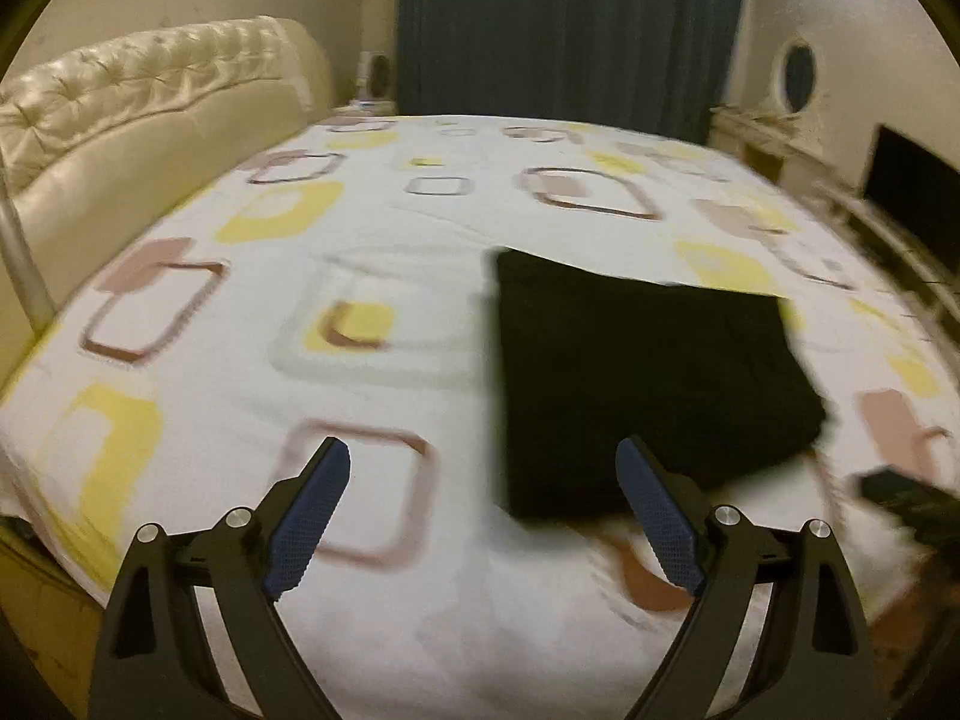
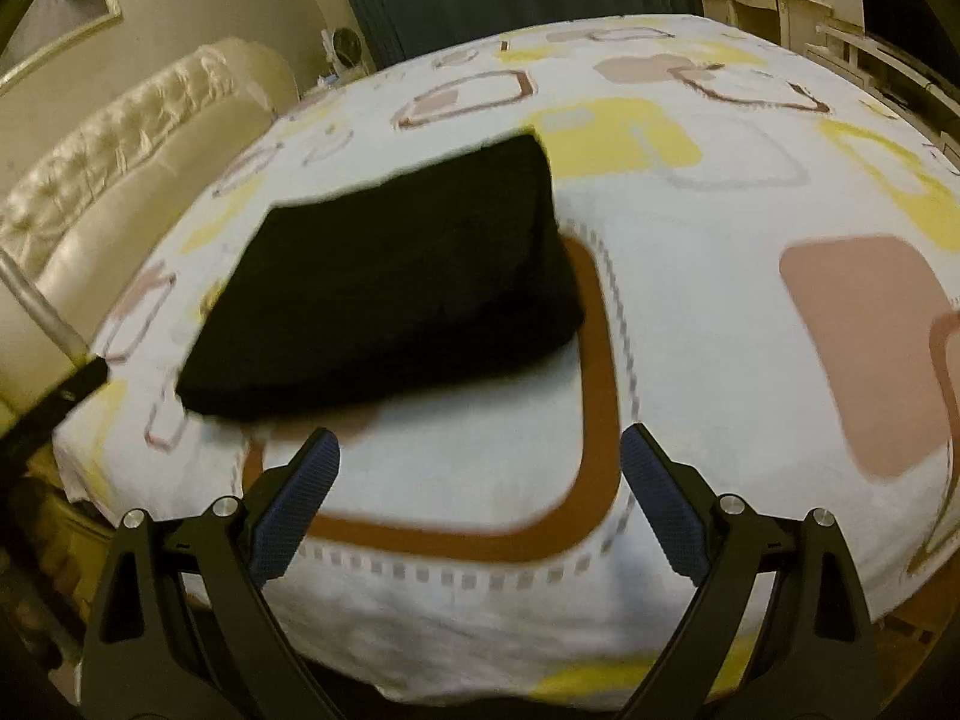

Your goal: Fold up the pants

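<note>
The bed (image 1: 372,228) fills most of the room from where I stand, spread with a white sheet (image 2: 708,252) printed in yellow, pink and brown rounded squares. A cream tufted headboard (image 1: 138,96) runs along its left side, and a dark curtain (image 1: 564,24) hangs behind the far edge. Off to the right sits pale furniture (image 1: 756,132) with an oval mirror (image 1: 798,75) above it, and a dark screen (image 1: 912,192) beside that.

The pants (image 1: 642,378) lie on the sheet near the bed's front edge, black, folded into a thick, roughly rectangular bundle. They rest flat, nothing touching them. In the right wrist view the same bundle (image 2: 396,294) sits ahead and to the left of the fingers.

The left tool (image 1: 483,516) hovers over the front of the bed, its jaws spread wide and empty; its right pad (image 1: 660,516) overlaps the near edge of the pants in the picture, though I cannot tell whether it touches them. The right tool (image 2: 480,498) is likewise spread wide and holds nothing, with bare sheet between its blue pads (image 2: 294,504). Both views are somewhat blurred.
</note>
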Motion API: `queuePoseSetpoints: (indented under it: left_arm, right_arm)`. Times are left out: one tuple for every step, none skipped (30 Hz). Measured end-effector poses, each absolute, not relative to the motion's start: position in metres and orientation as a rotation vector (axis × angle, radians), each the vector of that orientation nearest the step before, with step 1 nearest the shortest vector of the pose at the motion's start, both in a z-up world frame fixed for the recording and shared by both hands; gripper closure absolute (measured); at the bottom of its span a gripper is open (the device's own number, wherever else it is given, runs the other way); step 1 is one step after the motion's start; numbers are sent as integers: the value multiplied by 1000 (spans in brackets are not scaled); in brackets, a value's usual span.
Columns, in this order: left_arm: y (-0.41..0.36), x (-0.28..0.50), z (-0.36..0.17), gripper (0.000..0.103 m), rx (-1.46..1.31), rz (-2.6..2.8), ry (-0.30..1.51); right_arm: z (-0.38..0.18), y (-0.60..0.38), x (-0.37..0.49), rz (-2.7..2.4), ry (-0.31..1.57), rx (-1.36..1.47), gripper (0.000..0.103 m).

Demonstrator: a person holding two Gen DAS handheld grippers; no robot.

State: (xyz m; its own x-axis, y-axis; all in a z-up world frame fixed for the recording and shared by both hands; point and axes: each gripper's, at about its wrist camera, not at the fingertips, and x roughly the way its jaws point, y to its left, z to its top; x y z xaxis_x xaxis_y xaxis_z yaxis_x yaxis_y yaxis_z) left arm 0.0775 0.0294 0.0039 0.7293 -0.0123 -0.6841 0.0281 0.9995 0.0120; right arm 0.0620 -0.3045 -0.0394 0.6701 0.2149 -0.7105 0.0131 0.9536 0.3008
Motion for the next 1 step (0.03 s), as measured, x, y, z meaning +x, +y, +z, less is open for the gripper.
queuePoseSetpoints:
  left_arm:
    - [42,98,2,14,32,23,753]
  right_arm:
    - [-34,-312,75,105,814,289,9]
